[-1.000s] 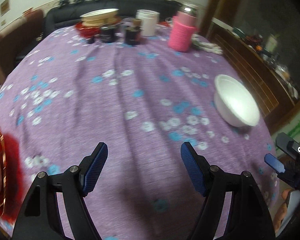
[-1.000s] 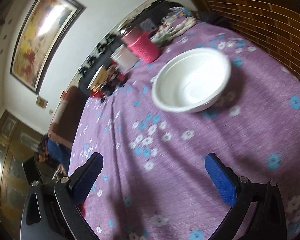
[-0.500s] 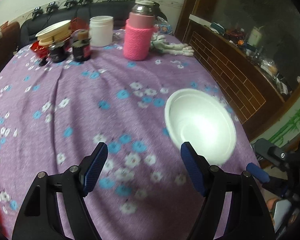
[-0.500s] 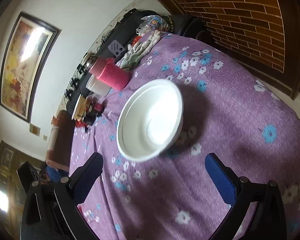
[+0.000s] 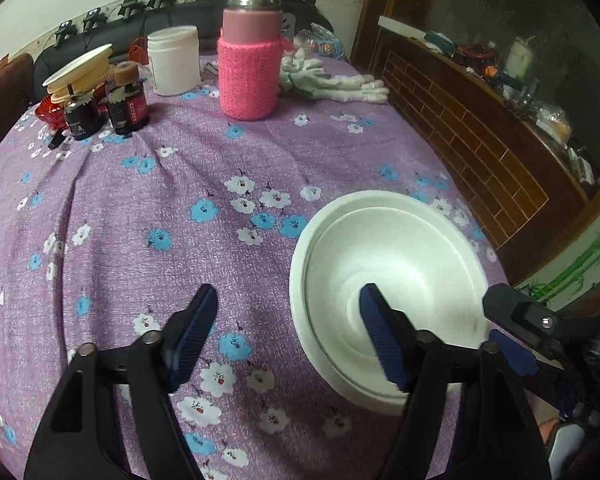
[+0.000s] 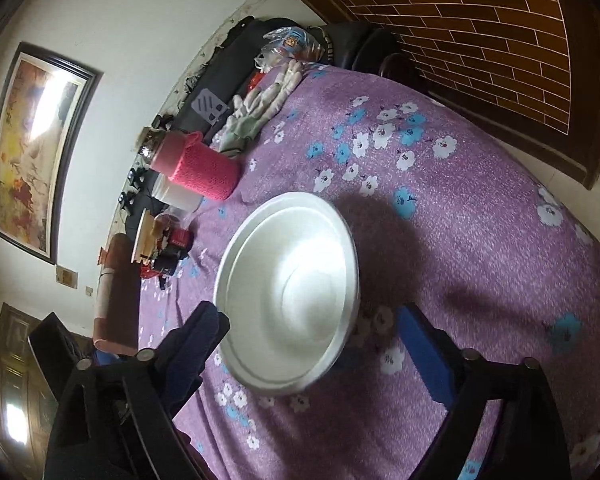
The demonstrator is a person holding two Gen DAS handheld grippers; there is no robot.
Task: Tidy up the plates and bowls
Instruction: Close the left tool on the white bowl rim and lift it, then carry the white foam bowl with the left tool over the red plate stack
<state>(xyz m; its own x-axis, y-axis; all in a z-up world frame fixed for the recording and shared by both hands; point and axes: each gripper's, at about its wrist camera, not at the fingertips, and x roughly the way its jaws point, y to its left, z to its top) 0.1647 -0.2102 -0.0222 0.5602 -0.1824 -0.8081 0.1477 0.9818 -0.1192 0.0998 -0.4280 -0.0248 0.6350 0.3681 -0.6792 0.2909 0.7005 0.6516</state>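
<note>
Left wrist view: my left claw [image 5: 286,312] is coming in on the bowl [image 5: 388,280], jaws apart and just narrowing, with the right-hand pad hanging over the bowl's inside and the other pad out over the purple cloth [image 5: 140,184]. Nothing pinched yet, as far as I can see. The bowl sits upright on the counter, close to the edge nearest the brick-patterned wall (not much cloth left beyond it on that side).

From the right wrist, my right claw [image 6: 312,328] straddles the same bowl, jaws also apart and closing down, one pad by the near-left rim, the other just off the right rim. No contact that I can make out.

Here's my worry: both claws are converging on one light foam-looking bowl. If I close either one hard, I'd expect the thin rim to buckle or crack. If one pad nudges the wall before the other seats, the bowl could skate across the cloth, and the counter's edge is near. The two claws could also knock each other, since the right one already shows at the left view's lower right corner. The cloth may also ruck up under a dragging pad.
</note>
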